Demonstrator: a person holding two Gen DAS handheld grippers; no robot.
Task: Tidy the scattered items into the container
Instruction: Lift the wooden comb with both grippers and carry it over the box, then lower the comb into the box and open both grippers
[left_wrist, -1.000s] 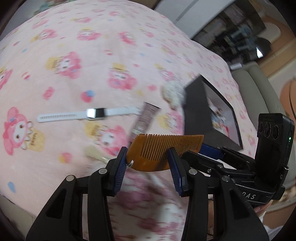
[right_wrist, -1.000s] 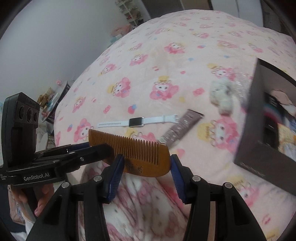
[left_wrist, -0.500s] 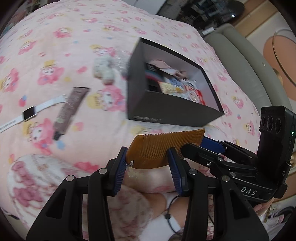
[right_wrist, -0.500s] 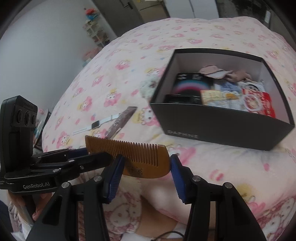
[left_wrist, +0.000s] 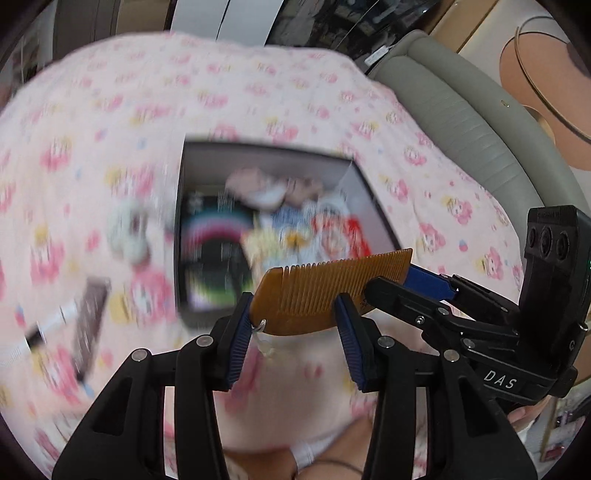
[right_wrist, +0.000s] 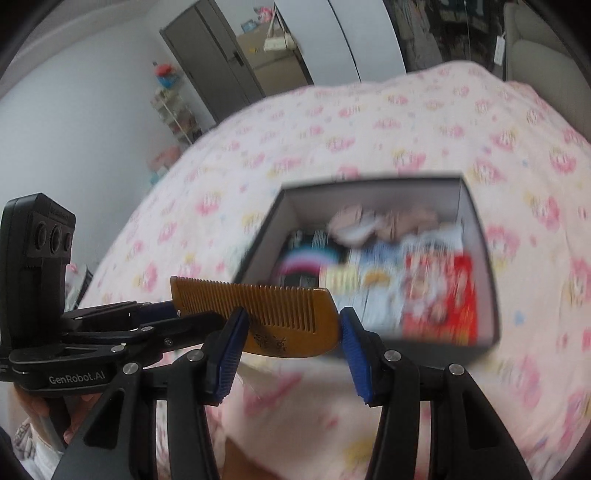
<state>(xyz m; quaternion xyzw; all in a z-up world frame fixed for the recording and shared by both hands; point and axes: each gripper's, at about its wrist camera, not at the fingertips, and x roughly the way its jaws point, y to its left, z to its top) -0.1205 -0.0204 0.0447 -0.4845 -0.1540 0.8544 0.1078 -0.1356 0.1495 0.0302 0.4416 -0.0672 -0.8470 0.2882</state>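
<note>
Both the left gripper (left_wrist: 293, 325) and the right gripper (right_wrist: 293, 336) clamp the wooden comb (left_wrist: 325, 291), with the open black box (right_wrist: 476, 236) at twelve o'clock on the bed (right_wrist: 369, 125).

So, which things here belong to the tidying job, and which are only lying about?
Belong to the job:
- wooden comb, held by both grippers
- black box, already part filled
- brown tube and white watch on the bedspread

Lying about:
- grey sofa
- shelf rack
</note>
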